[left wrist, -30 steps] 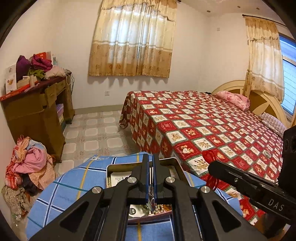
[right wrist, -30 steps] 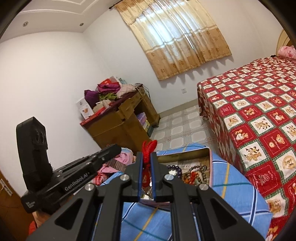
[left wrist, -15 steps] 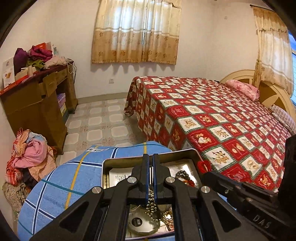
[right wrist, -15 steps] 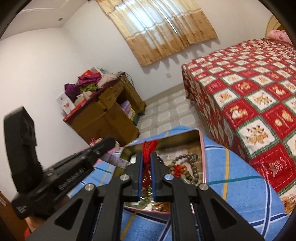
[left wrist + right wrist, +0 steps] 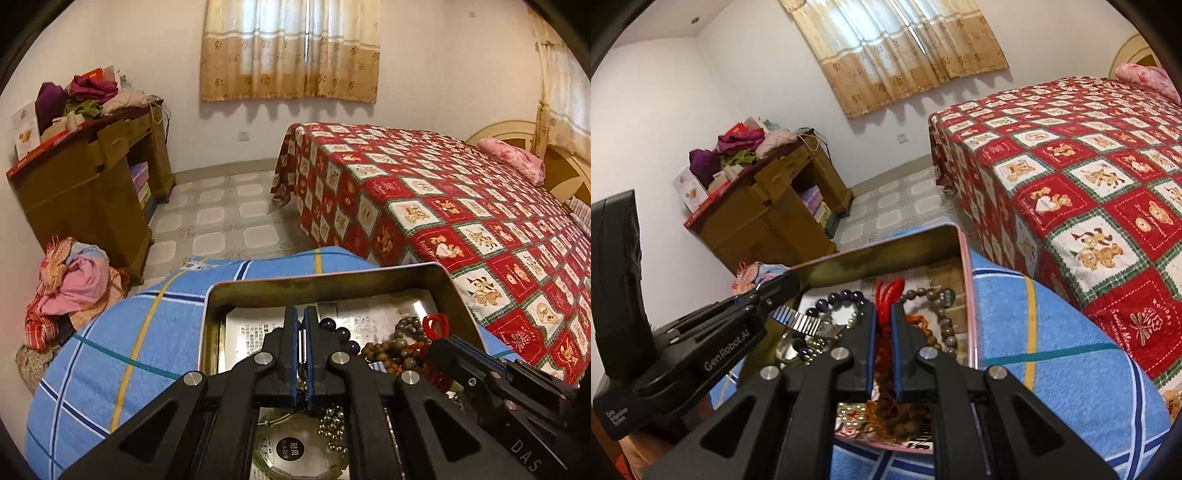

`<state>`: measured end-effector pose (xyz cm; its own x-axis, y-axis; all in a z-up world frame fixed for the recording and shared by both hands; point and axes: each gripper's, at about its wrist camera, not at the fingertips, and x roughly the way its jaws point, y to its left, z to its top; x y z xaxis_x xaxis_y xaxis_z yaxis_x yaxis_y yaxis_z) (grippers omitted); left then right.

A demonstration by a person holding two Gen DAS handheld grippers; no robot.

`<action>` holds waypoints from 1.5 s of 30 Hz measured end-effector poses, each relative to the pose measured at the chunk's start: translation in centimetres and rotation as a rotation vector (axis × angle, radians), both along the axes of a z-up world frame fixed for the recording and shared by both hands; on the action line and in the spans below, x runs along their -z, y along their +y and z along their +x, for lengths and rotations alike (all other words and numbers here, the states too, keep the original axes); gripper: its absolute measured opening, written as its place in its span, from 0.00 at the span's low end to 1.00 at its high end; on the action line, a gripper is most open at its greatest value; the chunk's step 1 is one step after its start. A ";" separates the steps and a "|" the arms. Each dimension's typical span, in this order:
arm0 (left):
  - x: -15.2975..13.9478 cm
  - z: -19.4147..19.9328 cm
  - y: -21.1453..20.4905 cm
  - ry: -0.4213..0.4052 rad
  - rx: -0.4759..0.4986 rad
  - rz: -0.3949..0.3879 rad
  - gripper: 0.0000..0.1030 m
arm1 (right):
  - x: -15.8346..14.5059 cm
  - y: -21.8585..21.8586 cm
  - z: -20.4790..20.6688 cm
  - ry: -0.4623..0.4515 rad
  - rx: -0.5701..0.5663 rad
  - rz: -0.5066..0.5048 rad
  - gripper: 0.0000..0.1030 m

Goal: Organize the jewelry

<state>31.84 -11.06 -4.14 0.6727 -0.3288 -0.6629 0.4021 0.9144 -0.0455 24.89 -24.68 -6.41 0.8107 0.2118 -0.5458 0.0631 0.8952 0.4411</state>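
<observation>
An open metal tin (image 5: 325,286) lies on a blue checked cloth (image 5: 129,332) and holds several bead bracelets. My left gripper (image 5: 301,314) hovers over its left half, shut on a silver ribbed band (image 5: 803,323) that hangs from its tip (image 5: 786,286) in the right wrist view. My right gripper (image 5: 882,314) is over the tin's right half (image 5: 879,254), shut on a red knotted cord (image 5: 886,295) with brown beads trailing below. From the left wrist view it (image 5: 439,343) shows with the cord (image 5: 436,325) sticking up. A purple bead bracelet (image 5: 846,297) lies between the two grippers.
A bed with a red patchwork cover (image 5: 461,206) stands close on the right of the cloth. A wooden desk piled with clothes (image 5: 85,177) is at the left wall, with a heap of clothes (image 5: 70,288) on the tiled floor beside it.
Both grippers have sunk and tipped down toward the tin, which now fills more of each view. Each still holds its piece.
</observation>
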 end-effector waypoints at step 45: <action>0.9 -14.5 5.3 0.042 -0.211 0.162 0.78 | -2.6 1.7 -14.0 0.002 0.196 -0.148 0.90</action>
<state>17.36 -5.80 -5.07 0.6858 -0.0714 -0.7243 0.2028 0.9745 0.0960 10.90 -23.00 -3.78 0.8271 -0.0319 -0.5611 0.2430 0.9206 0.3058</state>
